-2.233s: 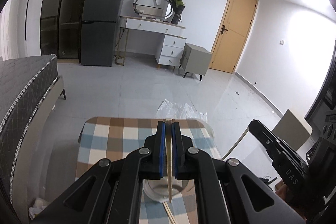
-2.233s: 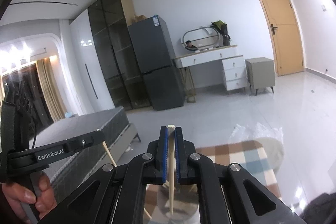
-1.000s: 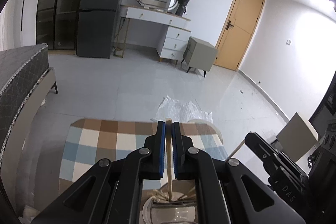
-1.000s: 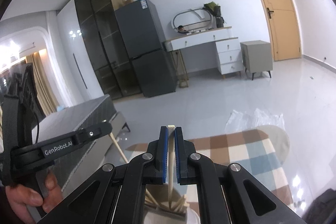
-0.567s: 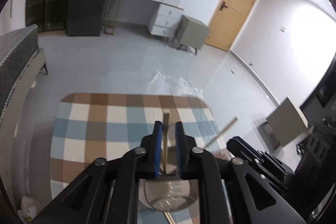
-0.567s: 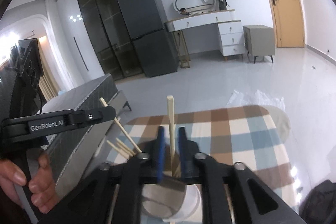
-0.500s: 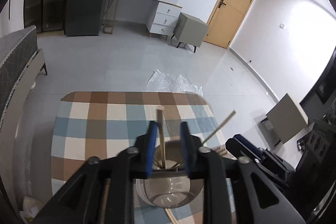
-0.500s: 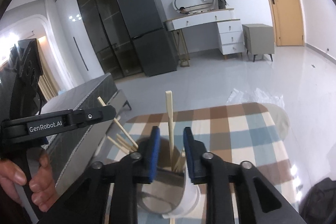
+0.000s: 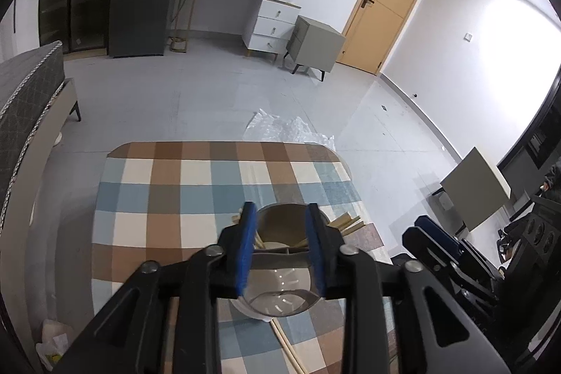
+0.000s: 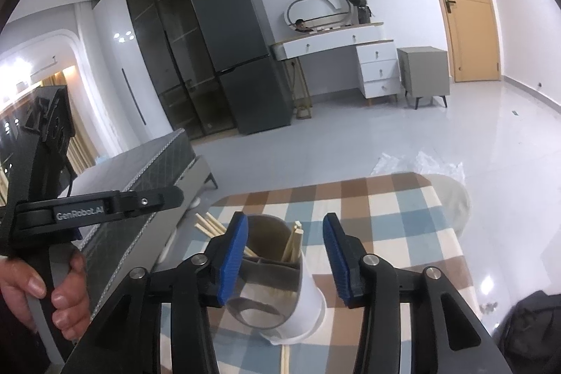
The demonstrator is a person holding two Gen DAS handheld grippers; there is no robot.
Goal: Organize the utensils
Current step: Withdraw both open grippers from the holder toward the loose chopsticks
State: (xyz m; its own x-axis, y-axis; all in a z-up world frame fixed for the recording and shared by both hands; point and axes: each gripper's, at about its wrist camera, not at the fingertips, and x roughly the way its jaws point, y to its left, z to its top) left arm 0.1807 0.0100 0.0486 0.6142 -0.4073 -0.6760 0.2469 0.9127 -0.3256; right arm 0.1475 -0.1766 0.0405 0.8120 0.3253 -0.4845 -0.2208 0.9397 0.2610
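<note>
Your left gripper [image 9: 280, 242] and right gripper [image 10: 284, 256] are opening, nothing pinched, above the holder [image 10: 277, 269] on the checked table [image 9: 168, 198], chopsticks [image 10: 293, 242] dropped inside; next, likely fetch the loose chopsticks [image 9: 287, 344] beside it.

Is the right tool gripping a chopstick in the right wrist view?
No: the right tool is opening with nothing between its blue pads, and the chopsticks stand in the holder below.

The left tongs [image 9: 281, 247] are seen opening above a grey cup [image 9: 280, 263] on the checked surface [image 9: 168, 195]; nothing is gripped. Chopsticks [image 9: 345, 222], apparently, are propped inside.
</note>
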